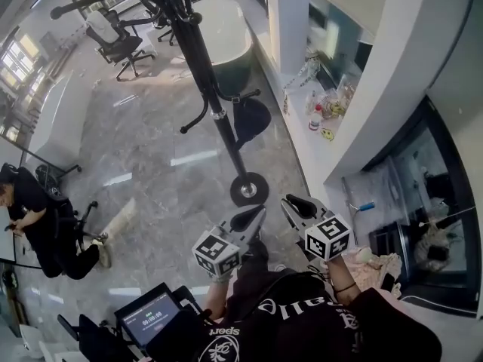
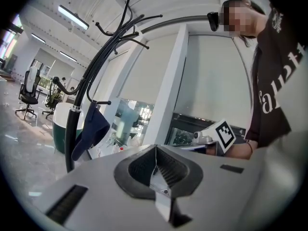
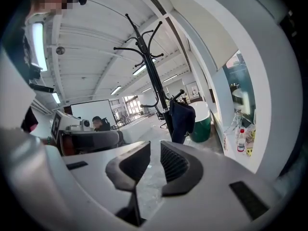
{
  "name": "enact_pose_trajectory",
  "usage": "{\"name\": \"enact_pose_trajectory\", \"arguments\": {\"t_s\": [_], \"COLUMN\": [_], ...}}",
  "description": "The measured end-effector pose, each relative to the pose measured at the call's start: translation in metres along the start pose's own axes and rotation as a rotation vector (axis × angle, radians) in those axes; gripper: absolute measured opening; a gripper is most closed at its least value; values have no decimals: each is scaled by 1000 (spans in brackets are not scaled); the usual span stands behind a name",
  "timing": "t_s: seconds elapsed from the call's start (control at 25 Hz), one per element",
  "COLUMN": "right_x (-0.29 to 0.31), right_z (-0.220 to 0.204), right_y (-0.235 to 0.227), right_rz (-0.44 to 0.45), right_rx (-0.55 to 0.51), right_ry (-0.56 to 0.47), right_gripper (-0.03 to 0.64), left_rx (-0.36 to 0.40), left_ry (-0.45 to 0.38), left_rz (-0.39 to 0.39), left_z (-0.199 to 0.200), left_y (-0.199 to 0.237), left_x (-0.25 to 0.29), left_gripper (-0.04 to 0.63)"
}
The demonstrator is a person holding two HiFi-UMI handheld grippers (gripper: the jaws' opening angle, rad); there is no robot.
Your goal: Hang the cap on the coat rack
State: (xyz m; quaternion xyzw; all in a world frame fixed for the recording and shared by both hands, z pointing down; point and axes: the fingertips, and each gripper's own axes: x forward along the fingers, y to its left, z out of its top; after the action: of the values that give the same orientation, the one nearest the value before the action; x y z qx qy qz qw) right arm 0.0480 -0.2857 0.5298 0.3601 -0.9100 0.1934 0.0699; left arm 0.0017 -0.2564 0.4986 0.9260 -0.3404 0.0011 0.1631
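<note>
The black coat rack [image 1: 212, 100] stands on the marble floor ahead of me, its round base [image 1: 249, 189] close to both grippers. A dark navy cap [image 1: 253, 119] hangs from one of its low hooks; the left gripper view shows the cap [image 2: 91, 131] beside the pole, and the right gripper view shows it [image 3: 182, 121] too. My left gripper [image 1: 257, 214] is held low before my body, jaws together, nothing in them [image 2: 156, 150]. Beside it, my right gripper [image 1: 290, 202] has a narrow gap between its jaws [image 3: 155, 150] and holds nothing. Both are apart from the cap.
A green and white tub [image 1: 226, 36] stands behind the rack. A white counter [image 1: 302, 138] with bottles and small items runs along the right. Office chairs [image 1: 113, 44] are at the far left. A person [image 1: 38, 225] sits at the left. A small screen [image 1: 151, 317] is near my feet.
</note>
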Motion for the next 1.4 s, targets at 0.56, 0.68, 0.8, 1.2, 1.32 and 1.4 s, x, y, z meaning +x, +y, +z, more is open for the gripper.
{"name": "enact_pose_trajectory", "arguments": {"t_s": [0.56, 0.68, 0.8, 1.2, 1.32, 1.4], "right_x": [-57, -60, -63, -52, -50, -52], "right_z": [-47, -59, -69, -78, -79, -85], "right_y": [46, 60, 71, 127, 158, 180], "right_rz": [71, 93, 109, 73, 59, 40], "right_rx": [54, 63, 67, 67, 61, 61], "right_ry": [24, 42, 58, 45, 26, 15], "right_gripper": [32, 32, 32, 31, 31, 31], "left_rx": [-8, -7, -9, 35, 35, 35], "left_ry": [39, 59, 70, 42, 29, 29], "left_rz": [77, 97, 102, 92, 91, 86], "left_z": [-38, -42, -49, -59, -60, -65], "left_y": [-79, -82, -85, -84, -85, -87], "left_x": [-57, -69, -75, -144, -180, -206], "left_gripper": [5, 5, 5, 5, 5, 5]}}
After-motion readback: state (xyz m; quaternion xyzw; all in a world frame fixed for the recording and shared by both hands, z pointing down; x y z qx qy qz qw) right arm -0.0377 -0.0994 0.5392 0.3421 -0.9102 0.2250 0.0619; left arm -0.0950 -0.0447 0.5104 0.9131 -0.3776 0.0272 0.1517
